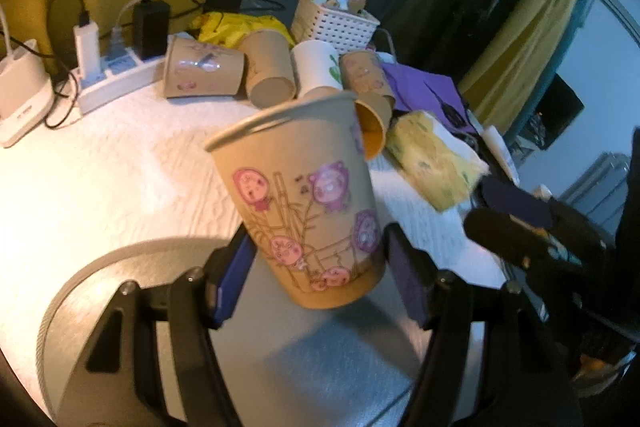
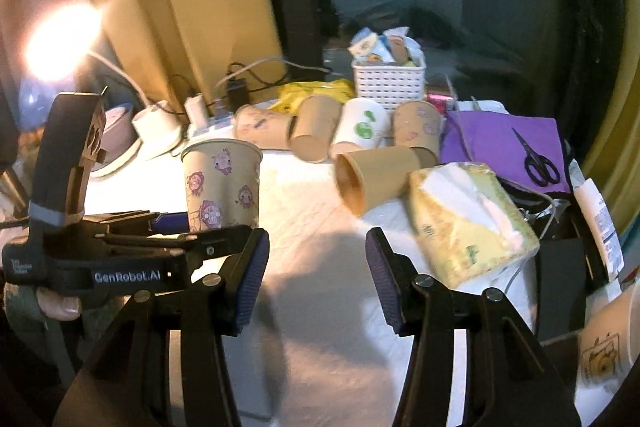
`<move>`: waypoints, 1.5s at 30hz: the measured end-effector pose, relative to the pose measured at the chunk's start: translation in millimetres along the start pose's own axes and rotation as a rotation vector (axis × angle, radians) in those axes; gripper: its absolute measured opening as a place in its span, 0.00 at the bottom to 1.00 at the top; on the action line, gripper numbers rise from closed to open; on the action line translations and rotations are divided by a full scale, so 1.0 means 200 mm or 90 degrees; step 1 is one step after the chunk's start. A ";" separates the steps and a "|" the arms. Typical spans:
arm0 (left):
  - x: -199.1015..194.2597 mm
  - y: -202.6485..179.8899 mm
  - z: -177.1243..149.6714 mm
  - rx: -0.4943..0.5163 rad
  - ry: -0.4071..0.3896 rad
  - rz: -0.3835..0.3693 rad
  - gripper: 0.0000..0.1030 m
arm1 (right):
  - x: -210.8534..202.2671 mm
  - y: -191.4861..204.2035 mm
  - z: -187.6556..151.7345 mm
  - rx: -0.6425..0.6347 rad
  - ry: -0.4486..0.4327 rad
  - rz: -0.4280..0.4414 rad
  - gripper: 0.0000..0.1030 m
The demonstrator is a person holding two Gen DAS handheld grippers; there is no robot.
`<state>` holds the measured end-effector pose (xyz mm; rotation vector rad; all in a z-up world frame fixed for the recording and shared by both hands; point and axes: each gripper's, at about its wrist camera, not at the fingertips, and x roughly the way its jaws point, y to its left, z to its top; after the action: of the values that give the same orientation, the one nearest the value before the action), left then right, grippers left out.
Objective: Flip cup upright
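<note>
Five paper cups lie on their sides at the table's rear. One printed cup stands rim-up, slightly tilted, between the left gripper's pads (housing reads "GenRobot.AI"), contact unclear. The right gripper is spread, holding nothing.

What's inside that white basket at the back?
The white basket holds a heap of small packets, white, blue and yellow, sticking up above its rim. Whatever lies lower down is hidden by the basket wall and the packets on top.
</note>
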<state>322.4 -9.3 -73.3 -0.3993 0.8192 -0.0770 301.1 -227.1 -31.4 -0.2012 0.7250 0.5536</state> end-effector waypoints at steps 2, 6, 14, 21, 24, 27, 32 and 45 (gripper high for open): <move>-0.07 0.00 -0.05 0.021 -0.008 -0.003 0.64 | -0.03 0.06 -0.01 -0.004 -0.002 0.006 0.52; -0.20 0.00 -0.18 0.071 -0.026 0.022 0.64 | -0.08 0.20 -0.04 -0.009 -0.003 0.025 0.52; -0.40 0.06 -0.43 0.125 -0.035 0.043 0.64 | -0.16 0.45 -0.14 -0.004 0.012 0.096 0.52; -0.55 0.09 -0.64 0.155 -0.044 0.041 0.64 | -0.20 0.67 -0.24 -0.022 0.032 0.157 0.54; -0.60 0.10 -0.71 0.164 -0.051 0.040 0.64 | -0.21 0.76 -0.28 -0.033 0.042 0.173 0.68; -0.66 0.10 -0.78 0.174 -0.059 0.038 0.64 | -0.23 0.82 -0.32 -0.035 0.048 0.192 0.70; -0.73 0.10 -0.88 0.199 -0.075 0.034 0.64 | -0.25 0.89 -0.36 -0.036 0.064 0.210 0.70; -0.84 0.08 -1.00 0.237 -0.107 0.004 0.64 | -0.24 1.01 -0.41 -0.026 0.101 0.243 0.70</move>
<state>61.3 -20.4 -84.4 -0.0504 0.6229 -0.1838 114.7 -108.0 -56.6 -0.1462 0.9138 0.9235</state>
